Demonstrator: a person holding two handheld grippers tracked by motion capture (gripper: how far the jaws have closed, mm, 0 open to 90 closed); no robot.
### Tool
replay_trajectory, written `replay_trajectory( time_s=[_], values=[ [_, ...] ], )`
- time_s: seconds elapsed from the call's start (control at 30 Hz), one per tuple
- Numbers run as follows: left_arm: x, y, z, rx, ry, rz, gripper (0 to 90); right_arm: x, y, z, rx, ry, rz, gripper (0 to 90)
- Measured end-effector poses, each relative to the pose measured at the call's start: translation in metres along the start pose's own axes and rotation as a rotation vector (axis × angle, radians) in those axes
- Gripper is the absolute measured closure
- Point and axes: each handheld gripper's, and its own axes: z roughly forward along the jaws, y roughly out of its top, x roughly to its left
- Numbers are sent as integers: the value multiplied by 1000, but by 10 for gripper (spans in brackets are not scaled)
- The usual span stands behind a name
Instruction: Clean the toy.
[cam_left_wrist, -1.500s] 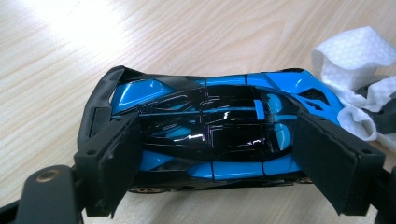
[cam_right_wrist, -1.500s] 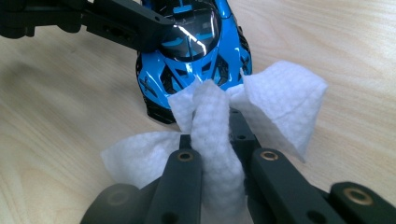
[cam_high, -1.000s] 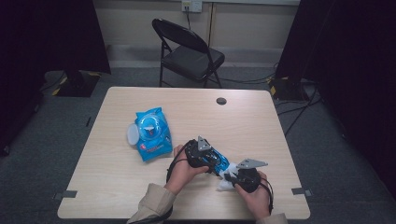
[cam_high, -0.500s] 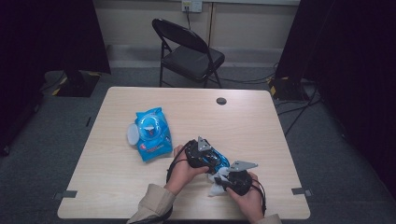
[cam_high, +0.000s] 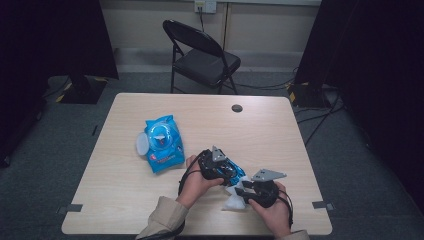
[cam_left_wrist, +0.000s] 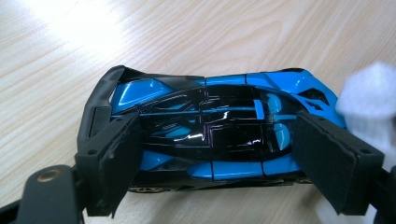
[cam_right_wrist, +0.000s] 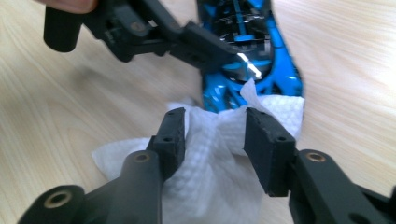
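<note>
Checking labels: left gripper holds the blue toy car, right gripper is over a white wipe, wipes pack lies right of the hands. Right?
Pack side is wrong: in the high view the wipes pack lies left of the hands. Rest stands.

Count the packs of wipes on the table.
1. The blue pack of wipes lies on the table's left half, its round lid open, apart from the toy car and the loose wipe.

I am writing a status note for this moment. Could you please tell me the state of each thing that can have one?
Toy car: on its wheels, clamped lengthwise by the left gripper.
Right gripper: fingers just opening, wipe loose between them.
Wipe: crumpled against the car's end.
Wipes pack: lying flat, lid flipped open.
Folding chair: unfolded, unoccupied.
</note>
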Motion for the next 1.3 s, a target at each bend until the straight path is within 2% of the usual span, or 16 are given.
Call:
replay_trajectory(
  time_s=[0.17,0.3,0.43,0.5,0.57,0.7,0.8,0.9,1.03,1.13,1.3],
  values=[
    [0,0,0,3,2,1,164,-10,-5,-1,35,-17,27,643],
    [0,0,0,4,2,-1,164,-12,-8,1,71,-34,33,688],
    [0,0,0,3,1,-2,164,-15,-12,4,112,-45,19,728],
    [0,0,0,0,0,4,164,-17,-13,5,105,-33,40,748],
    [0,0,0,0,1,5,164,-18,-14,6,101,-7,39,846],
    [0,0,0,-1,1,3,164,-15,-12,7,112,-17,18,880],
    [0,-1,0,-7,1,0,164,-14,-12,6,115,-20,30,888],
    [0,-1,0,-7,0,-1,164,-19,-12,5,94,13,73,891],
    [0,-1,0,-10,-3,2,164,-25,-3,-9,-2,30,121,893],
    [1,-1,0,-10,-1,8,164,-30,4,-19,-41,14,124,893],
    [0,-2,0,-16,2,5,164,-52,14,-27,-114,-7,185,893]
  ],
)
